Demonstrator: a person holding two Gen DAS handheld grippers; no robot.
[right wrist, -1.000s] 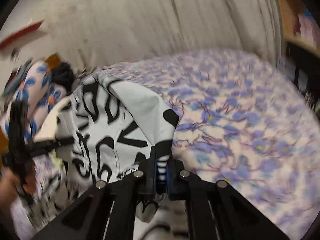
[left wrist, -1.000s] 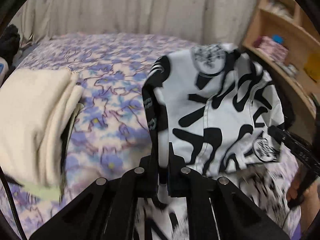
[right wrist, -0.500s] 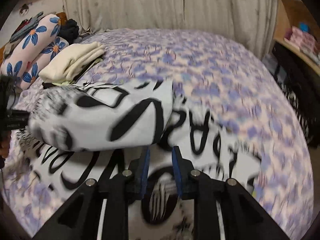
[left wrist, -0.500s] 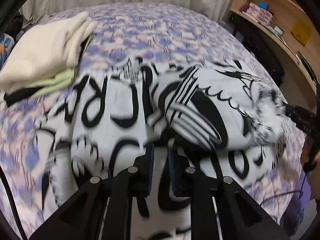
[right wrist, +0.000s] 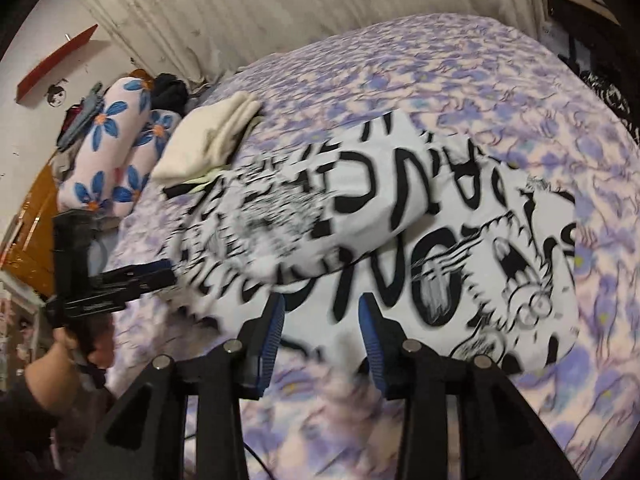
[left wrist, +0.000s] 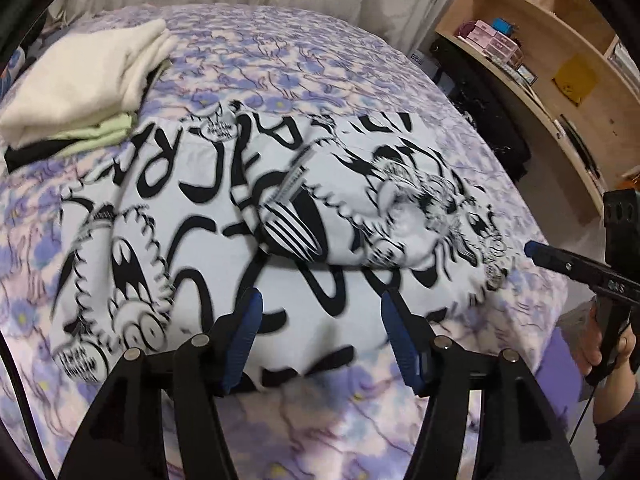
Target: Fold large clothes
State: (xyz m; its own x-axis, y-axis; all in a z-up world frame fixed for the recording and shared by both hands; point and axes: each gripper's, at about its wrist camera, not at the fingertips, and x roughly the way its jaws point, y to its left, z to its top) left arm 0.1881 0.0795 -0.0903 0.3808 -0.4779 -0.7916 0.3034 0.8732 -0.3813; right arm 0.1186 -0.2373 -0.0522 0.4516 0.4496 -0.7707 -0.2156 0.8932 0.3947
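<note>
A white garment with black graffiti print (left wrist: 224, 208) lies on the bed, its upper layer folded over toward the near edge. My left gripper (left wrist: 324, 320) hovers over that near edge. Its jaws are opening, and the blue pads (left wrist: 248, 336) stand apart and clear of the cloth. In the right wrist view the same garment (right wrist: 420, 216) spreads ahead of my right gripper (right wrist: 322, 316). Its jaws are opening too, with the hem showing in the gap but not pinched. Each gripper shows in the other's view: the right gripper (left wrist: 560, 264) and the left gripper (right wrist: 132, 280).
A folded stack of cream, green and black clothes (left wrist: 92, 76) sits at the garment's far left corner. Two flowered pillows (right wrist: 116, 140) lie at the head of the purple floral bed (left wrist: 320, 48). Wooden shelves (left wrist: 560, 60) line the right side, and a curtain hangs behind.
A second ago both grippers were shut on the garment's edge and held it up. The fold has since come down onto the bed, and both pairs of jaws have parted and let go.
</note>
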